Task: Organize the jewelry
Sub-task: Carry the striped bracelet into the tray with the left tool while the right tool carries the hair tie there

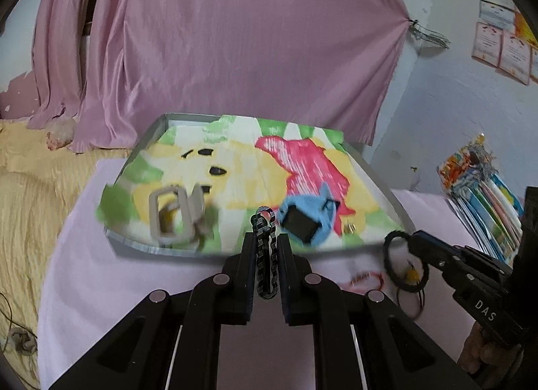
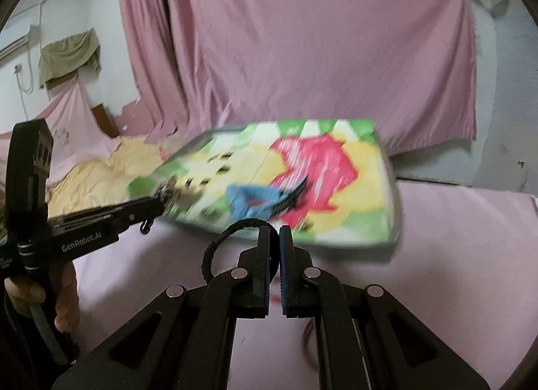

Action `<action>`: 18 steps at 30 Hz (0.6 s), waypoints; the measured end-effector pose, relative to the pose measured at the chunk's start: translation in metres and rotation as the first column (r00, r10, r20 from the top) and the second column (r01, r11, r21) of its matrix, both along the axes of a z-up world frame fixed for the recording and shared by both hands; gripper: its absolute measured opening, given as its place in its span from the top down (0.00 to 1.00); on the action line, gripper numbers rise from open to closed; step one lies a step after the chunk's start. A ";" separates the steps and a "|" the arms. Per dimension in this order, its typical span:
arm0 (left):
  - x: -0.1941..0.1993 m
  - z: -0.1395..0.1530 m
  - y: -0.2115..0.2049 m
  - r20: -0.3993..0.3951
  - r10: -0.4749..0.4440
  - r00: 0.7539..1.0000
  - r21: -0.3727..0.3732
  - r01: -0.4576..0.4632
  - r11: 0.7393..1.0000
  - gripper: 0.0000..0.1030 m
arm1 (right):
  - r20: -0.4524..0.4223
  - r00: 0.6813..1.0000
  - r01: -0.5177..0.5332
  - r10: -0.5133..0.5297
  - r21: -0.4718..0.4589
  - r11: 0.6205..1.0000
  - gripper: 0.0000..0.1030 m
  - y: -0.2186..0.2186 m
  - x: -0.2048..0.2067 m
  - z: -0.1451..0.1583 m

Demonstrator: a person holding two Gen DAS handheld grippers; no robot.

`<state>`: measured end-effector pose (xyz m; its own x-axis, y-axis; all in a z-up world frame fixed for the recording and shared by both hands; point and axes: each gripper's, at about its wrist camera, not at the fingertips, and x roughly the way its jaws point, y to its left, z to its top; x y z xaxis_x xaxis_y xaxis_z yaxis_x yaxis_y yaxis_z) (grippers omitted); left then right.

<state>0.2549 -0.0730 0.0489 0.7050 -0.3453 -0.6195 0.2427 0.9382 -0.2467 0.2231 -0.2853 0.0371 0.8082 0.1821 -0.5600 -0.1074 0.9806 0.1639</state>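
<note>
Left tool [image 1: 265, 238] clamps clip [image 1: 265, 221], right tool [image 2: 274, 235] (closed) bracelet [image 2: 218, 245]

Pink curtain [image 1: 235, 36] hangs across the back wall, w/ a dark gap at left. Yellow blanket [image 1: 30, 195] lies crumpled on the left beside the pink sheet [image 1: 101, 272]. Certificates [image 1: 501, 50] pinned on the blue wall at right; stack of colourful books [image 1: 484, 201] below them. Olive cloth [image 2: 69, 57] hangs high at left
</note>
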 end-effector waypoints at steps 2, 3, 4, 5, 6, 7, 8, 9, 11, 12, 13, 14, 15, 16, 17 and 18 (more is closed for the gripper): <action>0.015 0.001 -0.005 -0.002 0.008 1.000 0.004 -0.008 1.000 0.89 | 0.011 0.999 0.030 -0.030 0.015 0.999 0.95 -0.007 0.014 0.003; 0.022 0.002 -0.007 -0.005 0.015 1.000 0.011 -0.015 1.000 0.89 | 0.015 0.999 0.039 -0.039 0.018 0.999 0.95 -0.009 0.017 0.004; 0.026 0.002 -0.009 -0.005 0.017 1.000 0.014 -0.017 1.000 0.89 | 0.021 0.998 0.057 -0.058 0.018 0.998 0.95 -0.012 0.024 0.004; 0.032 0.002 -0.011 -0.006 0.018 1.000 0.016 -0.018 1.000 0.89 | 0.021 0.997 0.071 -0.072 0.019 0.997 0.95 -0.015 0.029 0.004; 0.035 0.002 -0.012 -0.008 0.018 1.000 0.017 -0.018 1.000 0.89 | 0.021 0.997 0.078 -0.079 0.021 0.997 0.95 -0.015 0.033 0.004; 0.039 0.002 -0.014 -0.011 0.017 1.000 0.017 -0.017 1.000 0.89 | 0.018 0.996 0.089 -0.089 0.028 0.996 0.95 -0.018 0.038 0.003; 0.043 0.001 -0.016 -0.014 0.016 1.000 0.020 -0.015 1.000 0.89 | 0.013 0.995 0.100 -0.101 0.033 0.994 0.95 -0.020 0.043 0.001; 0.045 0.000 -0.017 -0.017 0.015 1.000 0.023 -0.015 1.000 0.89 | 0.008 0.994 0.109 -0.109 0.032 0.994 0.95 -0.021 0.047 -0.001; 0.049 -0.004 -0.019 -0.029 0.013 1.000 0.028 -0.012 1.000 0.89 | -0.008 0.993 0.120 -0.120 0.032 0.992 0.95 -0.023 0.054 -0.006; 0.051 -0.007 -0.020 -0.040 0.012 0.999 0.033 -0.010 0.999 0.89 | -0.015 0.992 0.122 -0.122 0.034 0.992 0.95 -0.024 0.055 -0.008; 0.053 -0.009 -0.021 -0.047 0.010 0.999 0.036 -0.009 0.999 0.89 | -0.030 0.992 0.126 -0.124 0.038 0.991 0.95 -0.025 0.058 -0.012; 0.055 -0.012 -0.022 -0.057 0.008 0.998 0.041 -0.006 0.999 0.89 | -0.035 0.992 0.126 -0.125 0.039 0.991 0.95 -0.025 0.060 -0.014; 0.057 -0.015 -0.022 -0.066 0.006 0.998 0.043 -0.003 0.999 0.89 | -0.048 0.991 0.126 -0.124 0.039 0.991 0.95 -0.025 0.062 -0.018; 0.058 -0.017 -0.023 -0.073 0.003 0.997 0.044 0.000 0.999 0.89 | -0.058 0.991 0.123 -0.121 0.039 0.992 0.95 -0.025 0.065 -0.021; 0.059 -0.020 -0.024 -0.082 -0.003 0.997 0.044 0.006 0.999 0.89 | -0.065 0.991 0.121 -0.118 0.040 0.992 0.95 -0.024 0.066 -0.023; 0.060 -0.022 -0.024 -0.089 -0.010 0.996 0.044 0.014 0.999 0.89 | -0.077 0.991 0.117 -0.113 0.043 0.992 0.95 -0.024 0.068 -0.026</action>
